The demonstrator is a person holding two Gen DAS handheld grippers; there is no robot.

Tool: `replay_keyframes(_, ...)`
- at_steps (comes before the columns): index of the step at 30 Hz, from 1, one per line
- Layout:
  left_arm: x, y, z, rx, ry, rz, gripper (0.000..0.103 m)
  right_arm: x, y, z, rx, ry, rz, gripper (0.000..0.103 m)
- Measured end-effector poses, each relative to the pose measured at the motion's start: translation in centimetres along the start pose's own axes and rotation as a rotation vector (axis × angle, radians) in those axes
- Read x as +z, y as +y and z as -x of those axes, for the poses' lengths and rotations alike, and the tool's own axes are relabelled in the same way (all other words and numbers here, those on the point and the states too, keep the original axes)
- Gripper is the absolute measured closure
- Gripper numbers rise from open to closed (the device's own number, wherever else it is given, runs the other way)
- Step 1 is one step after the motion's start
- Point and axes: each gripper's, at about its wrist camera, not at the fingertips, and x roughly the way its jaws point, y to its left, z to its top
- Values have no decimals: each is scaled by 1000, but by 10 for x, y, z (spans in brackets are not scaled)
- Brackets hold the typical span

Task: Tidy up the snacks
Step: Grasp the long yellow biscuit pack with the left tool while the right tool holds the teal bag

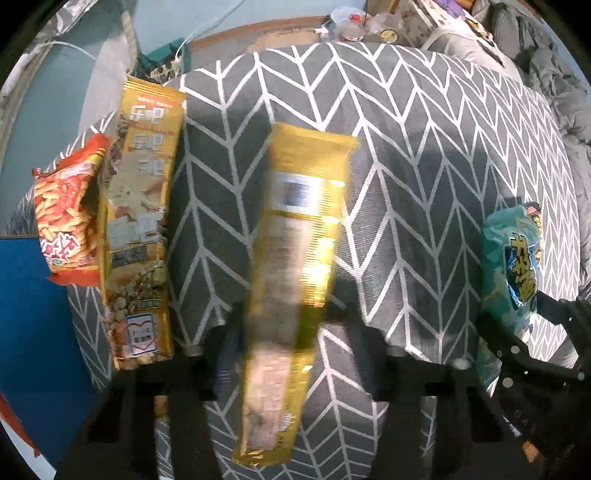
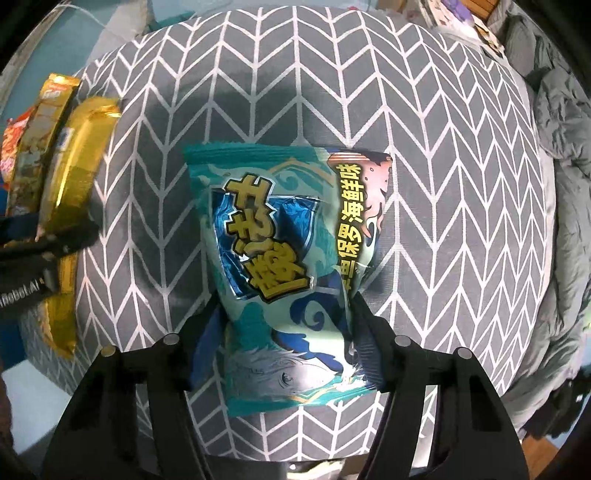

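Over chevron cloth, both grippers point down, jaws clamping gold packet and teal bag.

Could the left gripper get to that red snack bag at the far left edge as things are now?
Probably not right away. The left gripper already has a gold packet between its fingers, and another gold packet lies between it and the red snack bag, overlapping the bag's edge. It would need to let go first.

A lived-in home room: a round table under a grey cloth with white chevron lines, rumpled grey bedding at three o'clock, and cluttered bottles and jars at twelve.
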Motion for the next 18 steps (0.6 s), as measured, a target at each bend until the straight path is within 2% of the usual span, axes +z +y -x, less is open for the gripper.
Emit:
replay_keyframes(1,1,3,1,-9,-2,3,68,-1,1,1,7,-1,7,38)
replay_keyframes(2,1,9,3,-34,-1,12,69,-2,3,1,15,-2,11,38)
replay_keyframes(5,-1,26,6,-65,0,35,70,-7,0,5,36,-4,21,38)
replay_keyframes(15,-19,47,21,-88,-16,14,74,-17,5,23,73,-11,37,38)
replay_keyframes(18,-27,53,31,-101,-26,9,74,-21,-15,37,82,-16,40,38)
